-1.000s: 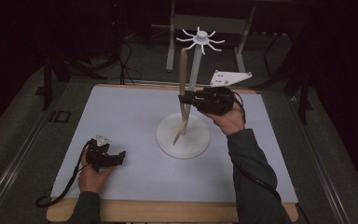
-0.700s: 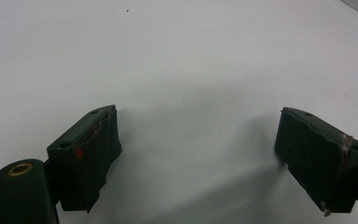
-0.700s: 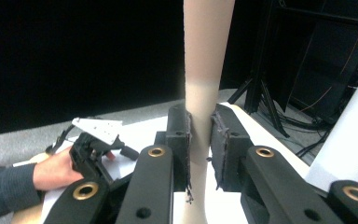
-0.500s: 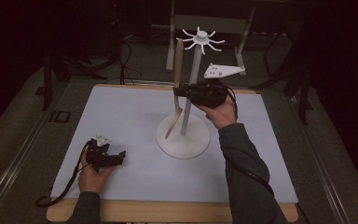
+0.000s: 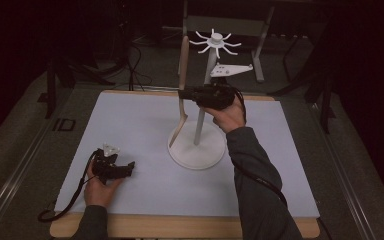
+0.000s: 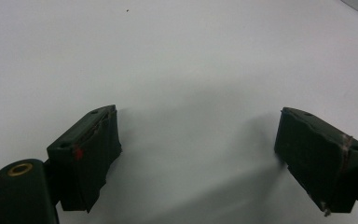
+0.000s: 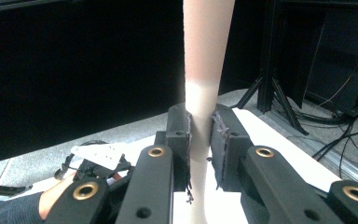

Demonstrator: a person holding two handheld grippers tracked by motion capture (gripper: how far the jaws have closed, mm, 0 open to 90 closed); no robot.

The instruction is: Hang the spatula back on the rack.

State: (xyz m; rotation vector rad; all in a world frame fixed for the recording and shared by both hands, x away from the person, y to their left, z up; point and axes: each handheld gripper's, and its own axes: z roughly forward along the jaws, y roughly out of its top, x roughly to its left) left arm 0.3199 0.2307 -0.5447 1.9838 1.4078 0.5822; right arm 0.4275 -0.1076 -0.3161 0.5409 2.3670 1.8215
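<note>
Wooden utensil (image 5: 182, 75) upright, pinched by right gripper (image 5: 184, 94) nr white stand (image 5: 197, 145); left gripper (image 6: 198, 154) jaws spread on mat.

Pale wooden utensil (image 5: 182, 75), white stand (image 5: 196, 148)

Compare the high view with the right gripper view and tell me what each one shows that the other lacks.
High view alone: the white stand with its hook crown, and the wooden utensil's whole length beside it. Right gripper view alone: the pads pressed against the utensil's handle. Both: the right gripper shut on the utensil, and the left gripper low on the white mat.
</note>
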